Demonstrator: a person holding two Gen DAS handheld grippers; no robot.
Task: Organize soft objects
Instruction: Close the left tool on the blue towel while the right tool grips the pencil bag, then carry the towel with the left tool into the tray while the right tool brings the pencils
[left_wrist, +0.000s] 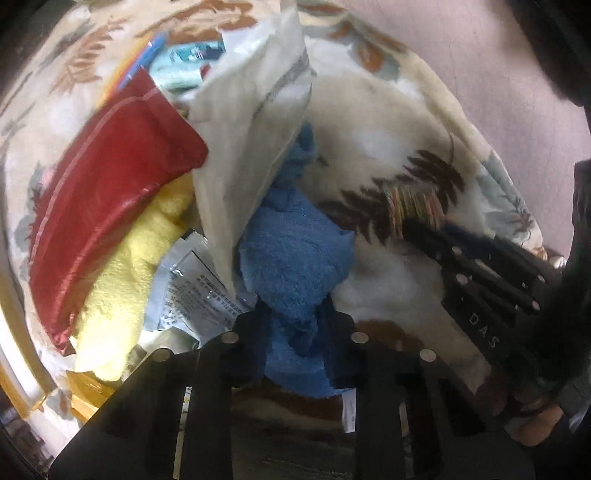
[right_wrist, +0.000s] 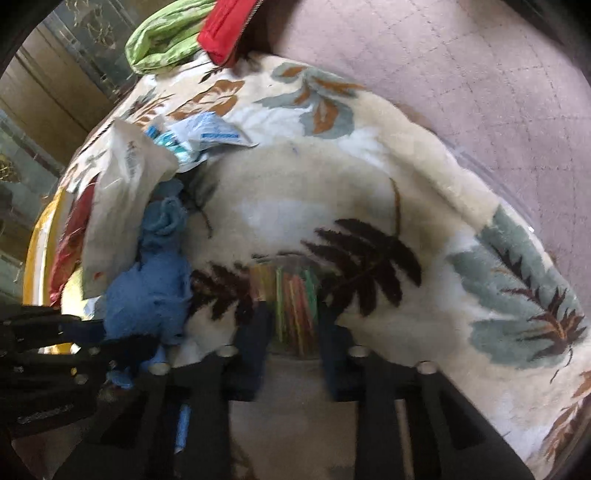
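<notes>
A blue terry cloth (left_wrist: 291, 251) lies bunched on a floral fleece blanket (left_wrist: 388, 122). My left gripper (left_wrist: 295, 317) points down onto it, and its two fingers pinch the cloth's near end. In the right wrist view the same cloth (right_wrist: 147, 288) shows at the left with the left gripper (right_wrist: 122, 339) on it. A small packet of multicoloured strips (right_wrist: 295, 291) sits on a dark fern print, and my right gripper (right_wrist: 293, 314) clamps it from both sides. The left wrist view shows that packet (left_wrist: 413, 203) at the right gripper's (left_wrist: 428, 225) tips.
Left of the blue cloth are a red satin pouch (left_wrist: 110, 177), a yellow fluffy cloth (left_wrist: 122, 280), a white bag (left_wrist: 251, 129) and a printed plastic packet (left_wrist: 192, 288). A green cloth (right_wrist: 166, 33) and a red item (right_wrist: 229, 26) lie at the blanket's far end. Pink tiled floor (right_wrist: 461, 74) lies beyond.
</notes>
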